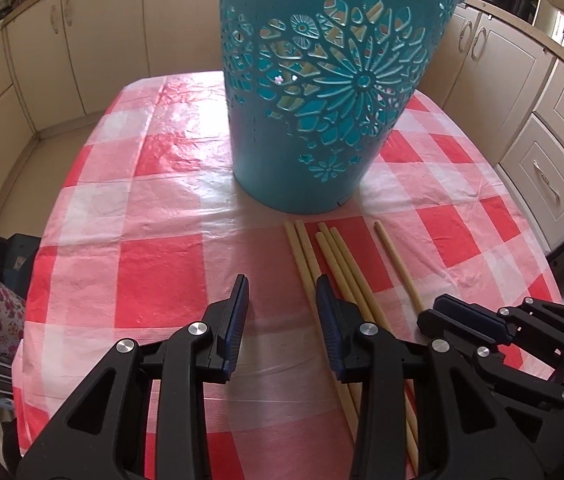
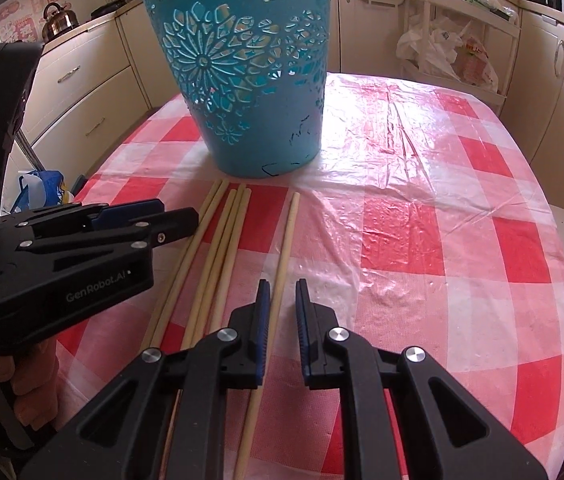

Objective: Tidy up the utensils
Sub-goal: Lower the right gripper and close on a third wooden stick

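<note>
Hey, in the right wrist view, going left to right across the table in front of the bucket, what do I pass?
Left tongs → pair of chopsticks → bundle of three chopsticks → single chopstick, running down between the open right tongs → bare checked tablecloth.

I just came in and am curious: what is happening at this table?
A person holds a claw in each hand over six chopsticks lying on the checked table before a teal basket. The right claw is open around the lone chopstick. The left claw is open and empty.
</note>
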`<state>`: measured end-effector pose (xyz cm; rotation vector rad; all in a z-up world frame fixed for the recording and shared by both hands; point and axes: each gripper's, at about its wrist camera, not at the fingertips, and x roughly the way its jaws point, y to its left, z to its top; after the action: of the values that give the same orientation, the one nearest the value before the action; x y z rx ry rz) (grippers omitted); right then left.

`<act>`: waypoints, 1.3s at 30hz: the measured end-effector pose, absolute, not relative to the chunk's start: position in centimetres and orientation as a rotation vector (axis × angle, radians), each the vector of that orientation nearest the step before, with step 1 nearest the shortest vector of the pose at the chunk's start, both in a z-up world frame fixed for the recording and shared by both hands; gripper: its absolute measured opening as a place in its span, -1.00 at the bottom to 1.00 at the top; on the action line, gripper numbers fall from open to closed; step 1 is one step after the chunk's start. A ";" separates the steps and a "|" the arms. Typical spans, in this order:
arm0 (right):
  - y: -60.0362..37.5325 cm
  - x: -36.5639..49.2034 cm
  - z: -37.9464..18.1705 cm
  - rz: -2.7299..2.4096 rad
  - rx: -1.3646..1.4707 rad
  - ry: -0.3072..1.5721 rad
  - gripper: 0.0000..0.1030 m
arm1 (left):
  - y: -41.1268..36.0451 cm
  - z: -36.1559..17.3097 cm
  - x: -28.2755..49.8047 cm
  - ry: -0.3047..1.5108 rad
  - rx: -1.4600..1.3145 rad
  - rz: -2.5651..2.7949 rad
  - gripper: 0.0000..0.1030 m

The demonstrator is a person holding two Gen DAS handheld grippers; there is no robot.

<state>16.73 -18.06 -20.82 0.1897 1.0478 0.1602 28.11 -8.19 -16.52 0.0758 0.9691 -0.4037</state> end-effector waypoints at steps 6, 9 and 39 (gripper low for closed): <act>-18.4 16.3 -20.7 0.168 0.196 1.062 -0.79 | -8.1 -16.6 28.1 0.974 0.117 -0.449 -0.56; -18.5 16.8 -20.6 0.177 0.194 1.071 -0.64 | -8.3 -16.6 28.3 0.978 0.174 -0.486 -0.78; -17.6 18.5 -20.8 0.229 0.120 1.115 -0.89 | -8.9 -16.5 30.4 1.026 0.331 -0.643 -0.86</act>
<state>18.55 -17.64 -20.79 0.1195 1.1145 0.2286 30.38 -8.91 -16.51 0.3311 1.0259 -0.6431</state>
